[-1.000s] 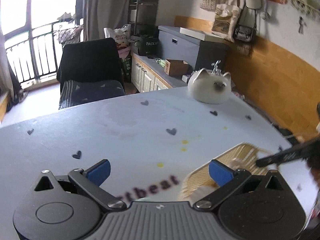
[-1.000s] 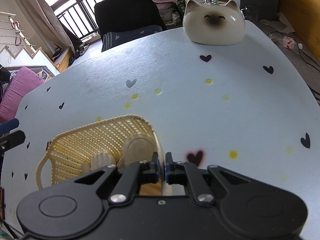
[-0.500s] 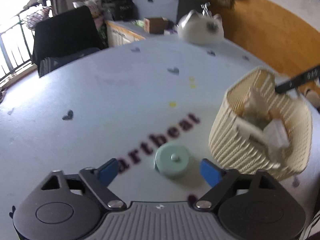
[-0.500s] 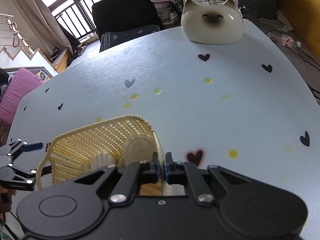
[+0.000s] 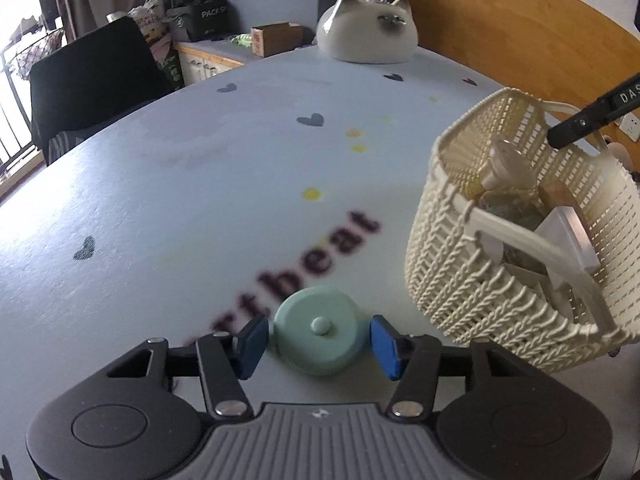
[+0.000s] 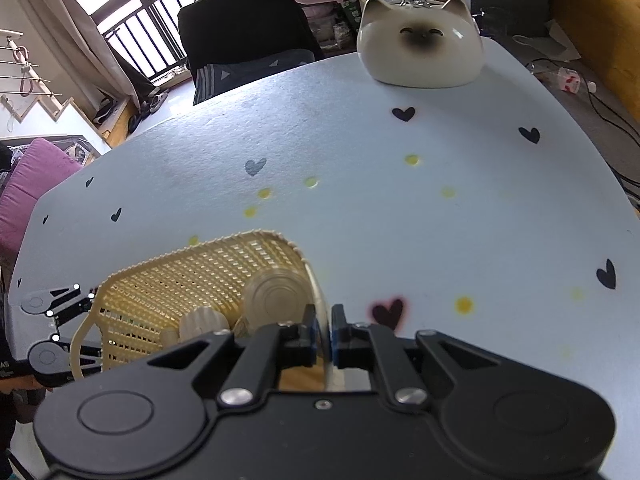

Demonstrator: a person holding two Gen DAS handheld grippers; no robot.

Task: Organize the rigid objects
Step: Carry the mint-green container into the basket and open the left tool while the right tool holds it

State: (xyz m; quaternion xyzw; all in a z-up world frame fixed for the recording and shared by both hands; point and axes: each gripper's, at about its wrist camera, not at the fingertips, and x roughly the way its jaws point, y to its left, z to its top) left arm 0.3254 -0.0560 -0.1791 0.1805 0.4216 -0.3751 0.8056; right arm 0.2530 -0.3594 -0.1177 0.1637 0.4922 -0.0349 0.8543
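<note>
A round mint-green lid [image 5: 318,334] with a small knob lies on the pale blue table. My left gripper [image 5: 316,340] is open, its blue pads on either side of the lid, not pressing it. A cream woven basket [image 5: 500,240] holds several items, including a round jar [image 6: 276,298]. My right gripper [image 6: 323,334] is shut on the basket's rim [image 6: 316,292], and the basket is tilted. In the right wrist view the left gripper [image 6: 68,312] shows behind the basket [image 6: 192,280].
A white cat-shaped ceramic [image 5: 368,38] [image 6: 418,52] sits at the table's far edge. A black chair [image 6: 244,28] stands beyond the table. A wooden wall [image 5: 520,40] runs along the right. The tablecloth [image 5: 200,184] has heart prints.
My left gripper has dropped down and forward so the green lid now sits between its narrowed pads. The right gripper stays shut on the basket rim.
</note>
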